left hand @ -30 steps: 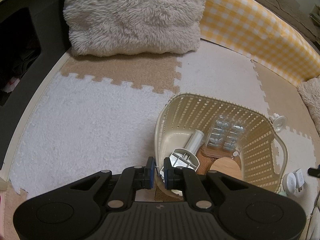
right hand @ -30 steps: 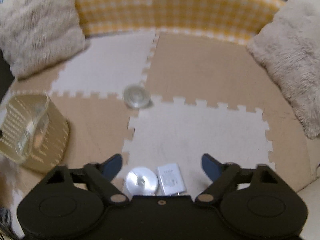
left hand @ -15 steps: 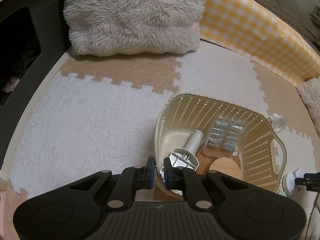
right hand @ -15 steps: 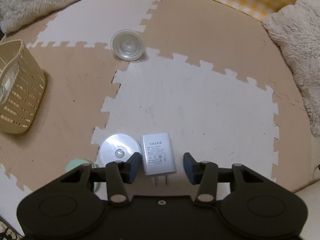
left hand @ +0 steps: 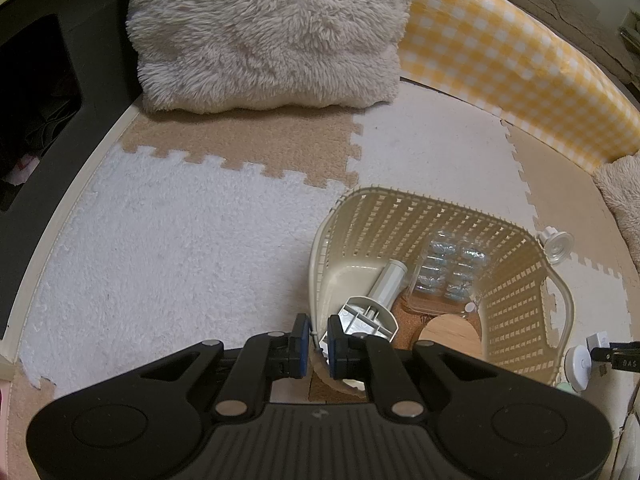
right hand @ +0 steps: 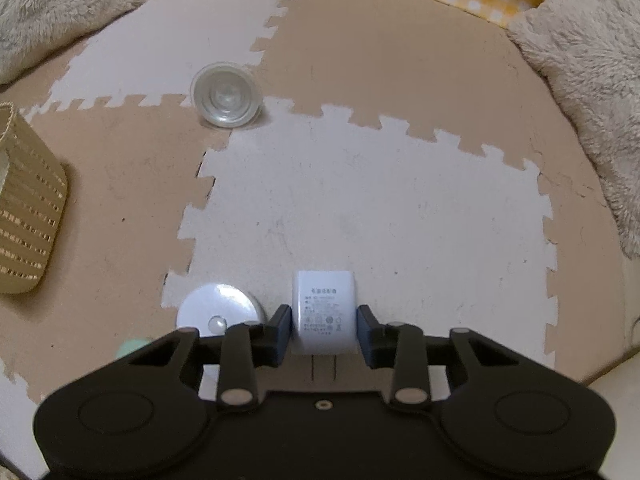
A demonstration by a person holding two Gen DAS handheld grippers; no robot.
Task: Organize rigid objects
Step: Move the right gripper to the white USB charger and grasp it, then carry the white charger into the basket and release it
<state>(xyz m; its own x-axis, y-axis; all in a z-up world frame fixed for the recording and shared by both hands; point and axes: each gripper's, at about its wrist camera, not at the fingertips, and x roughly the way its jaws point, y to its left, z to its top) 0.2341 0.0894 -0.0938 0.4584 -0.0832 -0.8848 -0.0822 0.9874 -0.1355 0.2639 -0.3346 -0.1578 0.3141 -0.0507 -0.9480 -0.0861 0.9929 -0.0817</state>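
Observation:
My left gripper (left hand: pixel 318 342) is shut on the near rim of the cream slotted basket (left hand: pixel 520 280). In the basket lie a white tube on a round base (left hand: pixel 372 312), a blister pack (left hand: pixel 448 268) and a wooden disc (left hand: pixel 448 332). In the right wrist view, my right gripper (right hand: pixel 324 330) points down at the mat. Its jaws are closing on a white charger plug (right hand: pixel 324 308), and both pads touch its sides. A white round puck (right hand: pixel 216 308) lies just left of the charger. A clear round cap (right hand: pixel 226 98) sits farther off.
Foam puzzle mat (right hand: pixel 360 200) in beige and white tiles covers the floor. Fluffy cushions lie at the back (left hand: pixel 264 32) and the right (right hand: pixel 580 80). A yellow checked bumper (left hand: pixel 500 64) borders the mat. A pale green item (right hand: pixel 130 348) peeks out beside the puck. The basket (right hand: pixel 28 216) stands at far left.
My right gripper dropped toward the mat and its jaws came together from wide apart onto the charger's sides. The left gripper and basket have not moved.

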